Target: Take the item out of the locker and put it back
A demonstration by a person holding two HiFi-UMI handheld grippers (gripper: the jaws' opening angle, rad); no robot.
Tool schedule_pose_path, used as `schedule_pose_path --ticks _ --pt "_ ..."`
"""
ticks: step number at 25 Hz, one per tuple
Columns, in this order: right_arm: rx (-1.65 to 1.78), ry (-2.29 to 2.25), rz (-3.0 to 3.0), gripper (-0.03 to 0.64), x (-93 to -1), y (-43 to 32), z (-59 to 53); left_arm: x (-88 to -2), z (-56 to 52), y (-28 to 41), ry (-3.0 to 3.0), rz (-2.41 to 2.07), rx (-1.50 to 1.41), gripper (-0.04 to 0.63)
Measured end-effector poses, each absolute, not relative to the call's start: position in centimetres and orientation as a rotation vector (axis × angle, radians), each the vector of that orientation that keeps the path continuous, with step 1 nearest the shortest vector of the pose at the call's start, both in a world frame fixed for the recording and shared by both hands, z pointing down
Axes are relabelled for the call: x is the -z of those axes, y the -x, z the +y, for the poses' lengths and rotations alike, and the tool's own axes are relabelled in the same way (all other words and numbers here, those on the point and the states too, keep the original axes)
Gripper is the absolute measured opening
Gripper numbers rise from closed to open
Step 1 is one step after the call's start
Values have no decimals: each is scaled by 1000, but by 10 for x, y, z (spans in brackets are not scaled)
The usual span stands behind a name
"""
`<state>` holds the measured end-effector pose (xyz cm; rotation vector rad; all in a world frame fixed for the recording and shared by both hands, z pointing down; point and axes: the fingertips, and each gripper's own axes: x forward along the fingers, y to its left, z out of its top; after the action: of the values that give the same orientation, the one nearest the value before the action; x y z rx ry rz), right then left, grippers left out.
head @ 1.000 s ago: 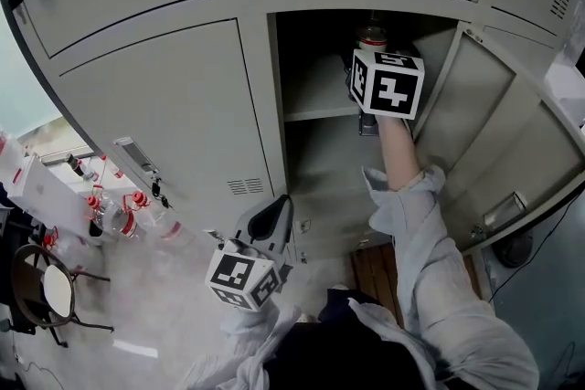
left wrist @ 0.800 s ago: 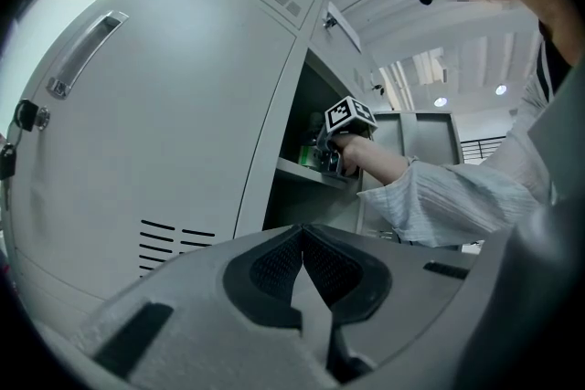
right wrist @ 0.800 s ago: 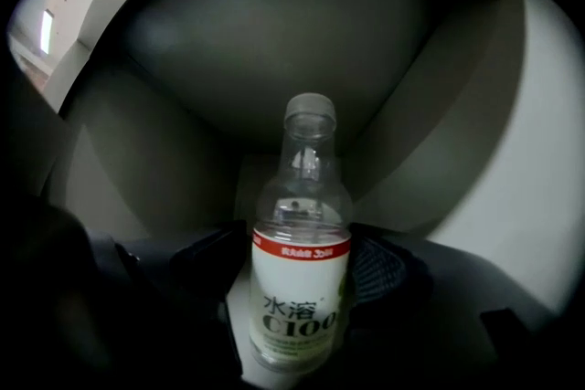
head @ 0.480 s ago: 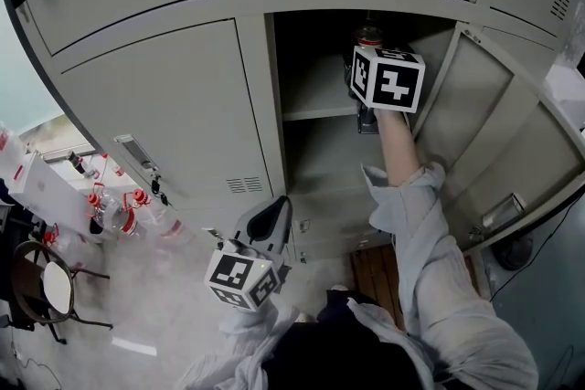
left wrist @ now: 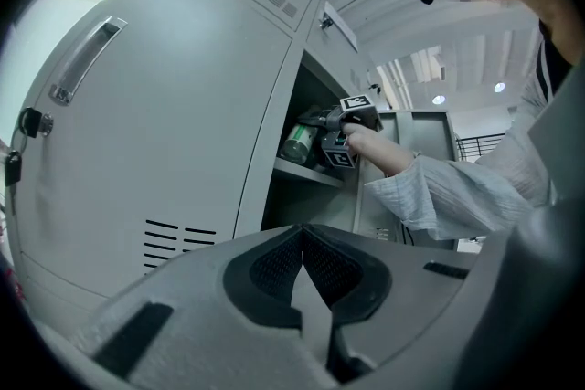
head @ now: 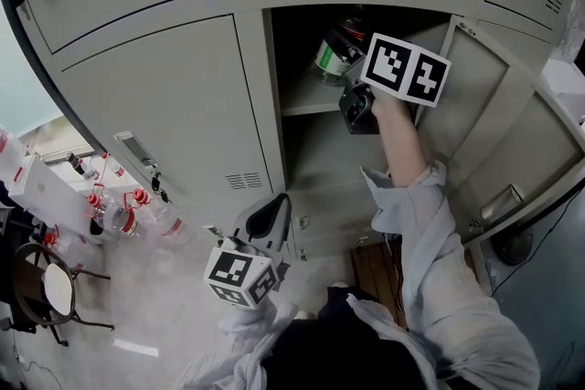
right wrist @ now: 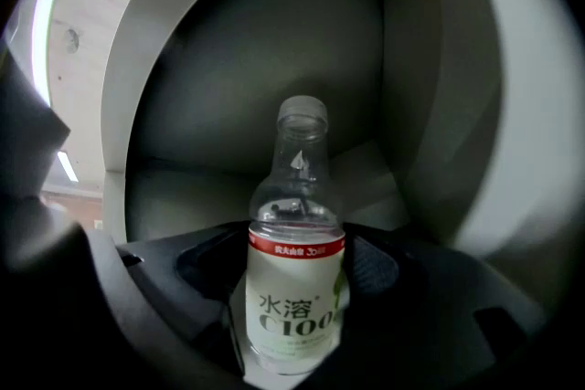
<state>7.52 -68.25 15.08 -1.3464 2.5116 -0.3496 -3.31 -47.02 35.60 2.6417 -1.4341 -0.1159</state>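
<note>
The left gripper (left wrist: 302,237) has its fingers (left wrist: 270,268) pressed together on nothing, while ahead in the open locker (left wrist: 279,123) the right gripper (left wrist: 322,134) holds a tilted bottle (left wrist: 298,142) above the shelf (left wrist: 302,173).

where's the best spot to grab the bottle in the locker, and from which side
Grip the bottle across its labelled body, below the red band, coming through the open front of the locker. That part is straight-sided and round; the neck tapers and might slip.
</note>
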Motion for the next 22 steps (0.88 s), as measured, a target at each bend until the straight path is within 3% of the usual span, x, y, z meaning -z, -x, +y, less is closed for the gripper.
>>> schedule_pose_path --ticks 8,22 --pt "632 1067 2489 311 -156 -62 -660 -356 -464 37 -2652 -1416 109 2" --pt "757 825 2496 311 -173 -46 -584 -362 -441 51 -2684 -1359 99 2"
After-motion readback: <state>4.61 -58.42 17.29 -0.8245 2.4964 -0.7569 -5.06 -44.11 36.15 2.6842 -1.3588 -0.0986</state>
